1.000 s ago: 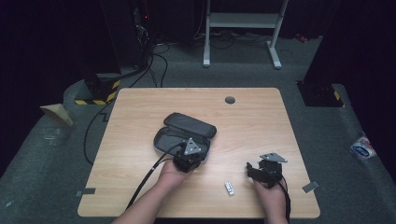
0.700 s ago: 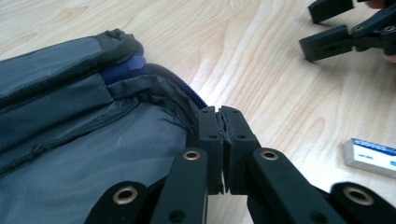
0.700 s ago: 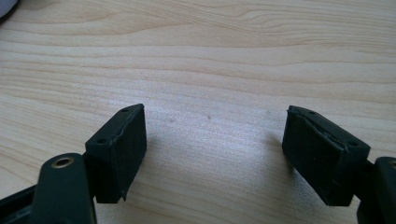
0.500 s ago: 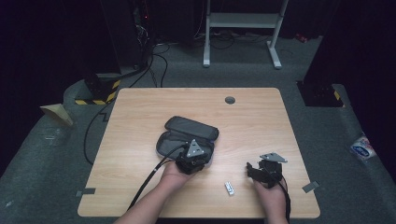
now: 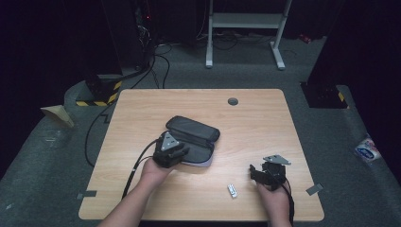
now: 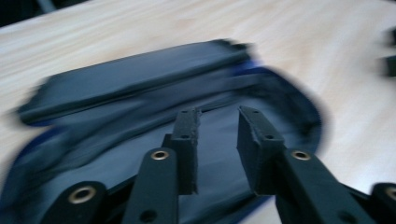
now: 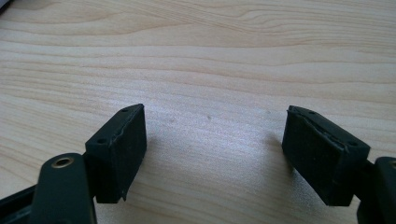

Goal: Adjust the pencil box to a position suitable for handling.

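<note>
Movement first: in the high view, we see the left gripper (image 5: pixel 171 152) a touch lower and further left than half a second ago, now over the near edge of the black soft zip-up pouch with blue trim (image 5: pixel 191 140), which lies left of centre on the pale wooden table (image 5: pixel 255 118). We judge this the reach into the pouch's open side, with nothing gripped yet. The right gripper (image 5: pixel 267 173) sits in the lower right of the frame as before, resting near a small white oblong object (image 5: pixel 232 190) on the wood.

From the left gripper view, blurred by motion, we see its jaws narrow but apart, a slim gap between the fingertips (image 6: pixel 187 128), nothing between them; the pouch (image 6: pixel 140 93) spreads behind them across the centre.

From the right gripper view, we see the jaws spread wide over bare tabletop (image 7: pixel 210 60), empty.

We can read no brand, label or writing anywhere on these things.
</note>
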A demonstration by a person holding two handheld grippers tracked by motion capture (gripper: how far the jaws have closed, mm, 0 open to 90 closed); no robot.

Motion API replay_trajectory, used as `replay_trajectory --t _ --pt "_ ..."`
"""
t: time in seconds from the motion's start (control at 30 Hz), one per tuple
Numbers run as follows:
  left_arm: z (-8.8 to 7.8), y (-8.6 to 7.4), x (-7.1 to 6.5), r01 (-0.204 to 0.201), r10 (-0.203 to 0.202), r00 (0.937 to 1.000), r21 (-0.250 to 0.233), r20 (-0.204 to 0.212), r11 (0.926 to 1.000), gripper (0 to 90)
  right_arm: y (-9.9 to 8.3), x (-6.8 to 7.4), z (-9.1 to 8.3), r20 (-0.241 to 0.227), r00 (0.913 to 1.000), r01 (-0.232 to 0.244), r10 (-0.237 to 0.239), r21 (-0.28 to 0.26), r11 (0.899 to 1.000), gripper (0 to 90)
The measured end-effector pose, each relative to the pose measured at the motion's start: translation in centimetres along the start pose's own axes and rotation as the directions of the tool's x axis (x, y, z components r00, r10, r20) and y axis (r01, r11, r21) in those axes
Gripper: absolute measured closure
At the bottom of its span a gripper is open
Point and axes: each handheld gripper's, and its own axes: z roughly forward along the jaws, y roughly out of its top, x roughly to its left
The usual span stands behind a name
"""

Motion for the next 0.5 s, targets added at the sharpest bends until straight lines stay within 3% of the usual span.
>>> replay_trajectory --t 0.03,0.07,0.13,0.2,0.23,0.27,0.4,0.47,0.5 --pt "-0.4 -0.5 1.4 0.016 -0.016 0.9984 0.003 -0.054 0.9999 65.9 0.0 0.0 0.0 0.0 1.0 0.0 0.0 0.001 1.0 21.6" --pt "-0.6 -0.7 2.2 0.021 -0.02 0.9967 0.004 -0.079 0.9998 65.1 0.0 0.0 0.0 0.001 1.0 0.0 0.0 0.0 1.0 21.8" --pt "-0.9 -1.0 2.9 0.029 -0.029 0.9946 0.006 -0.099 0.9996 63.8 0.0 0.0 0.0 0.001 1.0 -0.001 0.001 0.0 1.0 21.8" --pt "-1.2 -1.9 5.2 0.083 -0.078 0.9843 0.021 -0.158 0.9964 62.9 0.0 0.0 0.0 0.001 1.0 -0.001 0.001 0.0 1.0 21.8" --pt "-1.2 -1.9 5.2 0.083 -0.078 0.9843 0.021 -0.158 0.9964 62.2 0.0 0.0 0.0 0.001 1.0 -0.001 0.001 0.0 1.0 21.8" --pt "-1.4 -2.6 6.4 0.122 -0.116 0.9765 0.02 -0.181 0.9923 62.1 0.0 0.0 0.0 0.001 1.0 -0.001 0.001 0.0 1.0 21.8" --pt "-1.3 -3.6 7.5 0.172 -0.16 0.9673 0.041 -0.196 0.9843 61.5 0.0 0.0 0.0 0.001 1.0 -0.001 0.001 0.0 1.0 21.9" --pt "-1.1 -4.3 7.6 0.199 -0.189 0.9698 0.051 -0.154 0.9787 66.7 0.0 0.0 0.0 0.001 1.0 -0.001 0.001 0.0 1.0 21.8" --pt "-1.1 -4.3 7.6 0.199 -0.189 0.9698 0.051 -0.154 0.9787 70.9 0.0 0.0 0.0 0.001 1.0 -0.001 0.001 0.0 1.0 21.8"
